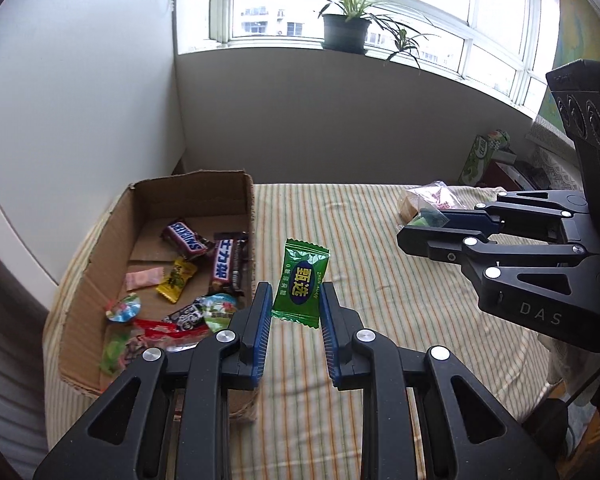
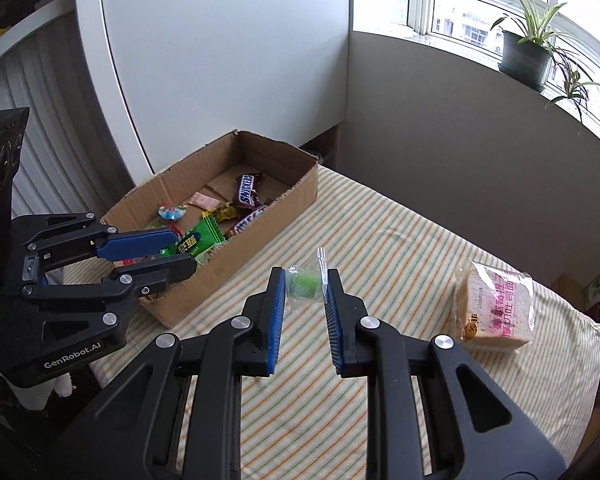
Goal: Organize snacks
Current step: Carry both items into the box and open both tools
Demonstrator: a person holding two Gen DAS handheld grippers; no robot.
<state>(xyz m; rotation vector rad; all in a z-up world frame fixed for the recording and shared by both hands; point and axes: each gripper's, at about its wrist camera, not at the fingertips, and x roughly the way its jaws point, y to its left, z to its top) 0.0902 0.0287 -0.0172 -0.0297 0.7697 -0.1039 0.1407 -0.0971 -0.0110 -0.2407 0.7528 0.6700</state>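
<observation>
Snacks (image 1: 188,276) beside striped tablecloth (image 1: 380,280)

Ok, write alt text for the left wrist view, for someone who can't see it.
The left gripper holds a green wrapped candy upright between its blue pads, beside a cardboard box of Snickers bars and sweets on a striped cloth. At right, the right gripper grips a small clear packet; a potted plant sits on the windowsill.
</observation>
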